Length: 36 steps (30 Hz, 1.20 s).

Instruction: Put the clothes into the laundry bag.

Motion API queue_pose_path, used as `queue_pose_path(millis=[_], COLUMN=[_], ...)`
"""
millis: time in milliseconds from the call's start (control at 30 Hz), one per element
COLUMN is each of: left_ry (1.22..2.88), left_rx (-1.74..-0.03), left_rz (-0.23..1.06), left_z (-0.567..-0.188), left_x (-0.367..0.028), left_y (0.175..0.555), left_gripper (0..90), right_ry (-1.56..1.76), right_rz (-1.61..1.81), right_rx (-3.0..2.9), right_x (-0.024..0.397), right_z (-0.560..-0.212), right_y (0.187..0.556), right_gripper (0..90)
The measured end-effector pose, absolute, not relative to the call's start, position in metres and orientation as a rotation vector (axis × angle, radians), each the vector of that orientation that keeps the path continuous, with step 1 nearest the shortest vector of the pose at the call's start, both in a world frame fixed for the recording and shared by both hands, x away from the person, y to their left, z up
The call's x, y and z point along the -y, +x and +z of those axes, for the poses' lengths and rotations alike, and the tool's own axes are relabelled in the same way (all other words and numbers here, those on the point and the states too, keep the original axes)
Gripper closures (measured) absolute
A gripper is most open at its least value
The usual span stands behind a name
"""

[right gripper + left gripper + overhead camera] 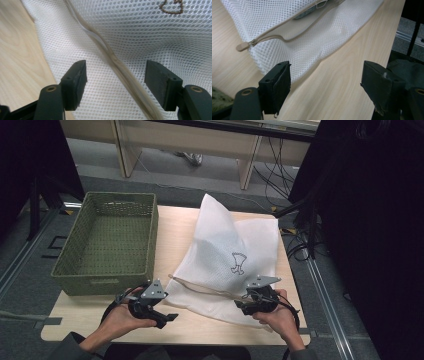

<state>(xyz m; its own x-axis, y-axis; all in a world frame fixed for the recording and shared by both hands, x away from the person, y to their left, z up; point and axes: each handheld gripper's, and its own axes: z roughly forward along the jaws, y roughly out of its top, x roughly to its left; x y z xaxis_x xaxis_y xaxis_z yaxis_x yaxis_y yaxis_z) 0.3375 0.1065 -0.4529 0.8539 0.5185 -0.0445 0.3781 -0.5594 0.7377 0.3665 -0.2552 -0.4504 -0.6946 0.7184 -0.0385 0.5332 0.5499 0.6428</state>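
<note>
A: Where does everything sit?

B: The white mesh laundry bag [227, 265] lies flat on the wooden table [175, 235], right of the green woven basket [107, 242]. Its beige zipper [205, 290] runs along the near edge. The zipper gapes a little in the left gripper view, and something grey-blue shows inside.

A: And the tongs?

B: Both spread wide, pinching nothing. The left gripper [167, 317] hovers over bare wood just off the bag's near left corner; from its own camera the zipper pull [243, 46] lies ahead of its jaws and apart from them. The right gripper [245, 302] hangs over the mesh, and in its own view the zipper tape [120, 67] passes between its jaws.

A: What can go wrong from here?

B: My guess is that the pull tab is the trouble. It is small and lies flat on the table, so the left jaws may close on mesh beside it or skid over it. Mesh also snags easily, and a jaw corner could catch a hole and drag the whole bag.

A: And the right side?

B: If it clamps only the top layer, the bag may bunch up when the slider is drawn. If it clamps across the zipper track, it could block the slider. With nothing anchoring it, the light bag would probably just slide over the smooth wood.
</note>
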Motion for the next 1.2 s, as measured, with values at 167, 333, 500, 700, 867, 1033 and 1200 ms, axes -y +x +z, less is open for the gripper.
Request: queue_pose_path(millis=[167, 333, 500, 700, 867, 1033, 1200], left_ry=[2.217, 2.207, 2.216, 2.204, 2.18, 2.172, 2.193], left_rx=[-0.676, -0.699, -0.685, -0.727, -0.757, -0.747, -0.74], left_rz=[0.243, 0.286, 0.302, 0.314, 0.298, 0.317, 0.32], left_z=[-0.454, -0.455, -0.456, -0.46, -0.462, -0.463, -0.465], left_x=[-0.115, -0.122, -0.13, -0.138, -0.143, -0.145, -0.144], left_y=[0.336, 0.335, 0.335, 0.332, 0.328, 0.32, 0.309], left_gripper=[20.8, 18.8, 19.4, 18.8, 18.5, 17.9, 17.0], right_ry=[1.063, 1.027, 1.02, 1.023, 0.995, 0.999, 1.02], right_rz=[0.895, 0.92, 0.934, 0.955, 0.955, 0.963, 0.967], right_rx=[-2.496, -2.462, -2.462, -2.461, -2.459, -2.46, -2.448], right_x=[0.255, 0.256, 0.256, 0.255, 0.254, 0.255, 0.258], right_z=[-0.449, -0.448, -0.448, -0.449, -0.45, -0.452, -0.453], right_y=[0.359, 0.352, 0.346, 0.335, 0.329, 0.322, 0.314], right_gripper=[33.0, 31.9, 31.4, 30.7, 30.4, 30.1, 29.9])
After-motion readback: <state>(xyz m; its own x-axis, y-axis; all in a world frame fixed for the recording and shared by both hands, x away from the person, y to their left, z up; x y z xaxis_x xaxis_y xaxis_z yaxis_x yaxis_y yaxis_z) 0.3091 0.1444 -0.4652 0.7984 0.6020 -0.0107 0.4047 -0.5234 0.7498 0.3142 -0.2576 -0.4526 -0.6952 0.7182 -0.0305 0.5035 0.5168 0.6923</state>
